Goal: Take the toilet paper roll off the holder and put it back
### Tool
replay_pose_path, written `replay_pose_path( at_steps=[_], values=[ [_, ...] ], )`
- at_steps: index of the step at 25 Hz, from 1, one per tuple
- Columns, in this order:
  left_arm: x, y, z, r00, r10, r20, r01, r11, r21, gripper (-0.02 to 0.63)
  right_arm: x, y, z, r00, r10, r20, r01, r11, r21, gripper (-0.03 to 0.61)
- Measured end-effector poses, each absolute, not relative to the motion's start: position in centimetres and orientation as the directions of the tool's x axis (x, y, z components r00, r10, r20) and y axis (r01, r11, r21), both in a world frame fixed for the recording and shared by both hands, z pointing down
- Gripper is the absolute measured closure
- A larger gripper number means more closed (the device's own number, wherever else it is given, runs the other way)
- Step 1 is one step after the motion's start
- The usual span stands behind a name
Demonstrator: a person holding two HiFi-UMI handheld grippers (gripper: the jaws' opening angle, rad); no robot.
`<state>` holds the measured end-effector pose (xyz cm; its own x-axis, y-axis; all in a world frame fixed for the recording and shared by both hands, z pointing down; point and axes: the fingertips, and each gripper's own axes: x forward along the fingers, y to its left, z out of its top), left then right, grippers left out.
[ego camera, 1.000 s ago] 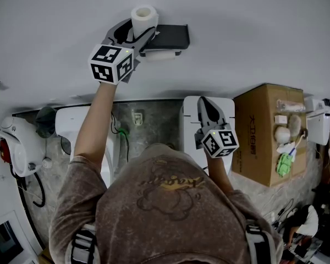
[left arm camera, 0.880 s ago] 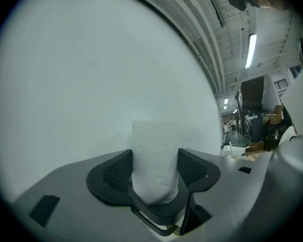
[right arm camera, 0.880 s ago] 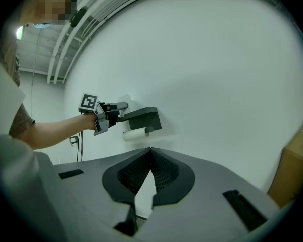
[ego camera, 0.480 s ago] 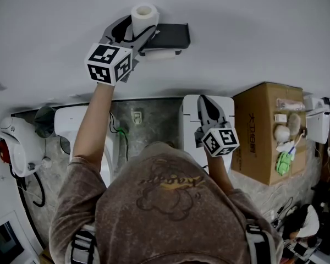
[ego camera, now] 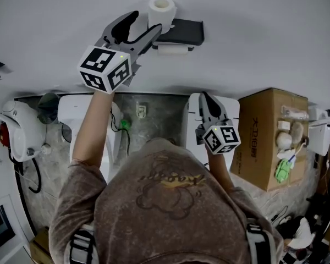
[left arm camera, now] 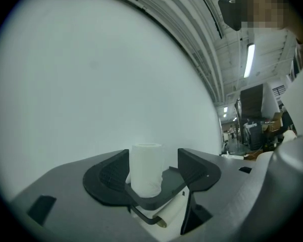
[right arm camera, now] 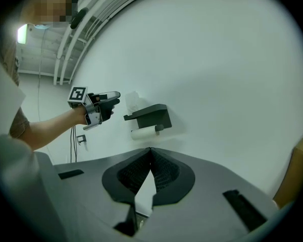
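A white toilet paper roll (ego camera: 161,10) stands upright on the black shelf of the wall holder (ego camera: 184,33). A second roll (ego camera: 172,49) hangs on the bar under that shelf. My left gripper (ego camera: 146,22) is open, level, just left of the standing roll and apart from it. In the left gripper view the roll (left arm camera: 146,168) shows beyond and between the jaws, resting on the shelf (left arm camera: 164,190). The right gripper view shows the left gripper (right arm camera: 111,99) clear of the holder (right arm camera: 150,116). My right gripper (ego camera: 204,98) hangs lower, shut and empty, its jaws meeting tip to tip (right arm camera: 150,153).
The holder is fixed to a plain white wall. Below stand a white toilet fixture (ego camera: 82,114), another white fixture (ego camera: 225,106) under my right gripper, and a cardboard box (ego camera: 269,136) at the right. A white appliance (ego camera: 16,136) sits at the far left.
My left gripper, which stood around the roll on the shelf, has drawn back to the left and a little up, leaving the roll standing. The right gripper has stayed put.
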<state>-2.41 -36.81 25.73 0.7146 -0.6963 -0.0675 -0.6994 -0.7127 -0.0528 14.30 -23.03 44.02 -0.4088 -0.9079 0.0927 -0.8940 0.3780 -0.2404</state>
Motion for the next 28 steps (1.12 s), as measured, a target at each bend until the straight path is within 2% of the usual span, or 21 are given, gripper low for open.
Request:
replay_pose_path(
  at_steps=[12, 28],
  values=[
    [-5.7, -30.2, 31.5, 0.675, -0.738, -0.016, -0.737, -0.675, 0.029, 0.321, 11.4, -22.6, 43.8, -0.481, -0.873, 0.085, -0.862, 0.452, -0.228, 0.58],
    [-6.7, -25.1, 40.7, 0.62, -0.781, 0.078, -0.783, -0.609, 0.123, 0.324, 11.1, -21.8, 43.9, -0.482, -0.872, 0.088, -0.862, 0.454, -0.224, 0.58]
  ],
)
